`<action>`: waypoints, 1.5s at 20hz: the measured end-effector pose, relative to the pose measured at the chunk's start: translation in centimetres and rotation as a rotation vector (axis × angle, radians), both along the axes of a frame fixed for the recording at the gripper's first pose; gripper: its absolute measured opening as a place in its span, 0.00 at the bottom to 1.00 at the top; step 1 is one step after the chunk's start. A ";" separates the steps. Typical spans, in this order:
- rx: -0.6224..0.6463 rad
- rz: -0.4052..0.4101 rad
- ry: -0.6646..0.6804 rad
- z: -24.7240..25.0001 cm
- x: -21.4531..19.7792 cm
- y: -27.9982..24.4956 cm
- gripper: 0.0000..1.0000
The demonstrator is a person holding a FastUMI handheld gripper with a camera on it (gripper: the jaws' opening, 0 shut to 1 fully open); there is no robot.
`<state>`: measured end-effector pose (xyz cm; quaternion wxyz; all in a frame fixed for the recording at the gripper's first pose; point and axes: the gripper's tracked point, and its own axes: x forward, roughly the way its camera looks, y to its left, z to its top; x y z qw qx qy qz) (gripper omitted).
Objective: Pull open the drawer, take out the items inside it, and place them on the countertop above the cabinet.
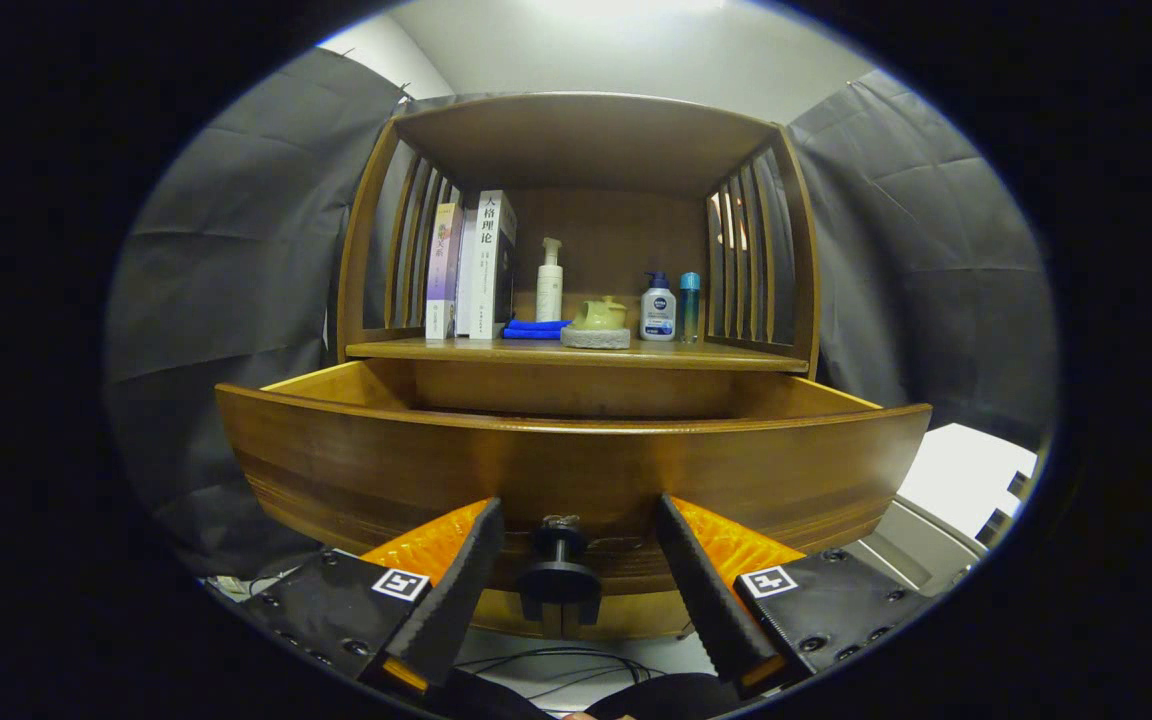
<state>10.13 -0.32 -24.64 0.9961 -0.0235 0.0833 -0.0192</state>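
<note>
Wooden and stiff, the drawer (576, 465) looks heavy, so we take its knob (559, 570) between our hand-held gripper's (576, 535) wide-open fingers.

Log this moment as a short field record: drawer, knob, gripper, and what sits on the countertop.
drawer: pulled open, front panel facing the gripper; inside hidden behind the front panel
knob: dark knob on the drawer front, between the fingers, neither finger touching it
gripper: open, fingers spread either side of the knob
countertop: holds upright books, a white pump bottle, a blue cloth, a small green teapot on a grey pad, a white bottle with a blue cap, a slim blue bottle
</note>
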 end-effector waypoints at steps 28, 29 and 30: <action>0.010 -0.020 0.012 0.2 15.5 -0.1 0.98; 0.001 -0.020 -0.006 0.6 15.8 -0.3 0.98; 0.010 -0.020 -0.007 0.4 15.7 -0.2 0.98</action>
